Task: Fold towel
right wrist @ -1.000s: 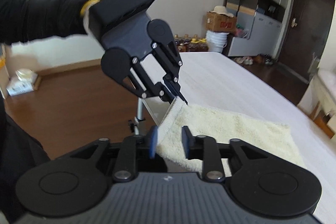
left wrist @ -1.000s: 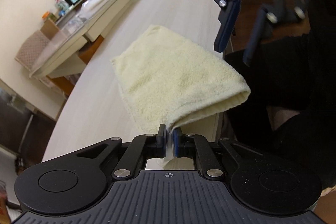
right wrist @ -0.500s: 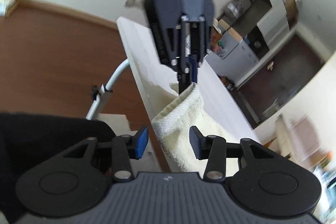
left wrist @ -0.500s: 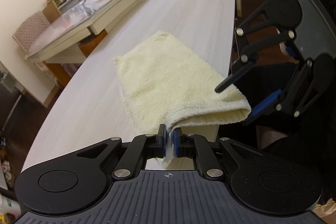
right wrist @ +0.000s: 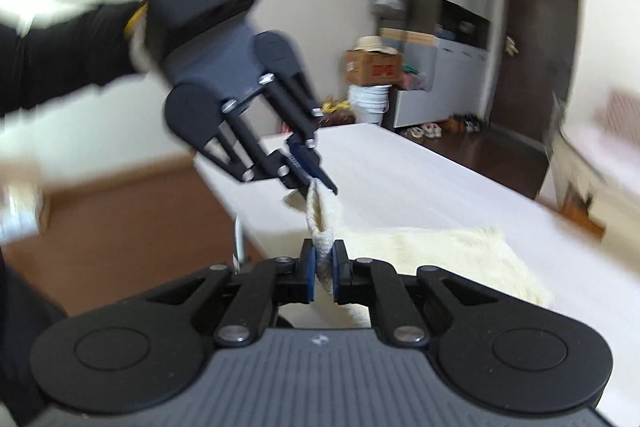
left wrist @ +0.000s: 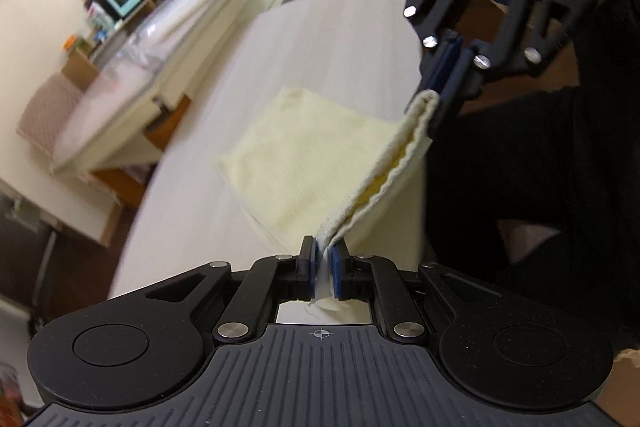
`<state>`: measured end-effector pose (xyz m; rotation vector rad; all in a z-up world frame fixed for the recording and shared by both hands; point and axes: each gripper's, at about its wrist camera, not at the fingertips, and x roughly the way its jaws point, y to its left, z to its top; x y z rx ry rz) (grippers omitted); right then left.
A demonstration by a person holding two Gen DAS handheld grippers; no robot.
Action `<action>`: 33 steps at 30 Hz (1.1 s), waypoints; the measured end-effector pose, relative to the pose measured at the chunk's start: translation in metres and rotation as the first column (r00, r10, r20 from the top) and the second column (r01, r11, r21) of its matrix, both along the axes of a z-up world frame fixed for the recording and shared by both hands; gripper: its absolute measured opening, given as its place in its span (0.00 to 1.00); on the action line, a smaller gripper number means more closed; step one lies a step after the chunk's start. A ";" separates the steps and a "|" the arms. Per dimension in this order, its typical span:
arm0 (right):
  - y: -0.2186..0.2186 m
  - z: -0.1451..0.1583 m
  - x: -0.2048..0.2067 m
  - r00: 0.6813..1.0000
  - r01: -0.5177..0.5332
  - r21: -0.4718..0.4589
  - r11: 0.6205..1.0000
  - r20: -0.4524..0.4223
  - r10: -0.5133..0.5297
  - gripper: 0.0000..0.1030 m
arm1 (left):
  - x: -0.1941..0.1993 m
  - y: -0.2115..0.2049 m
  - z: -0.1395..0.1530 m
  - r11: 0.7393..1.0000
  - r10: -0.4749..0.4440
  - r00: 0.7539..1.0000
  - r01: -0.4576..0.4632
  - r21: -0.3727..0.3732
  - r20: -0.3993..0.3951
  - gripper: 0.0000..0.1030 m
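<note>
- Our left gripper (left wrist: 323, 269) is clamped tight on one near corner of the towel (left wrist: 312, 155); cloth bunched between the pads.
- Our right gripper (right wrist: 324, 275) has just been closing, and now pinches the other near corner, towel edge squeezed between its pads.
- Between the two grippers the near edge hangs lifted and taut; beyond them the rest lies flat on the table (left wrist: 332, 39), at its near edge.
- Step, we judge: both corners gripped, start of the fold.
- Next we'd carry both corners forward together, level, over the far edge, then lower and release.
</note>
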<state>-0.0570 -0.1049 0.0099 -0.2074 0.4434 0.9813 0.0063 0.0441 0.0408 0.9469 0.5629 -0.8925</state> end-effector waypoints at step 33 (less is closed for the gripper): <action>-0.104 -0.046 0.127 0.864 0.453 0.096 0.886 -0.291 -0.411 0.30 | 0.173 -0.083 -0.052 0.996 0.089 0.996 -0.089 -0.020 -0.016 0.44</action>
